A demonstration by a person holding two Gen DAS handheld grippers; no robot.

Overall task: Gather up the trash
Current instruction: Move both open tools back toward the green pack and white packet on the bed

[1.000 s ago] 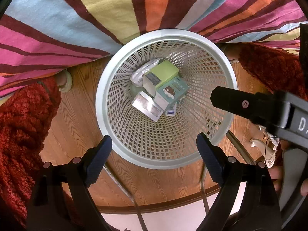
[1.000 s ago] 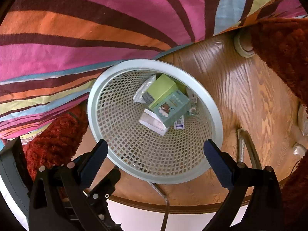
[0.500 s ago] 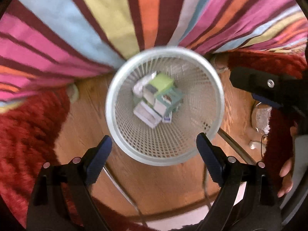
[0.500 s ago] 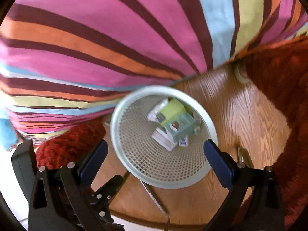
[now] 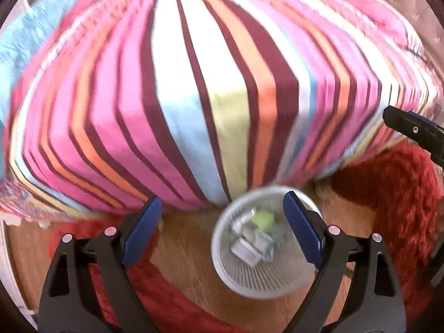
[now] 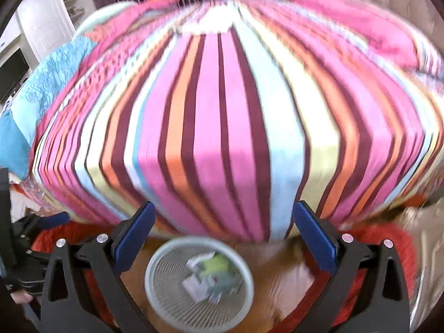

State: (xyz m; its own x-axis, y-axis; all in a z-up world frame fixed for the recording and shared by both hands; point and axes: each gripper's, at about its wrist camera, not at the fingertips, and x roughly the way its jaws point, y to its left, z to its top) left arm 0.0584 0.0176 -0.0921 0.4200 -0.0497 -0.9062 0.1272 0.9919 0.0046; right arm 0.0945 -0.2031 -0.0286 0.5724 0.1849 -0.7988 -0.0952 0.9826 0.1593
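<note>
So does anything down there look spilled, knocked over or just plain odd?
Nothing stands out. The white basket stands upright on the wooden floor with the boxes and wrappers inside it; I see nothing spilled around it, though both views are blurred.

Motion blur smears the trash [image 5: 251,240] inside the white basket [image 6: 155,291], so the boxes and wrappers cannot be told apart. The striped bedspread [image 6: 222,116] above the basket is streaked too. Beside the basket, the red rug [image 5: 388,194] runs off frame.
</note>
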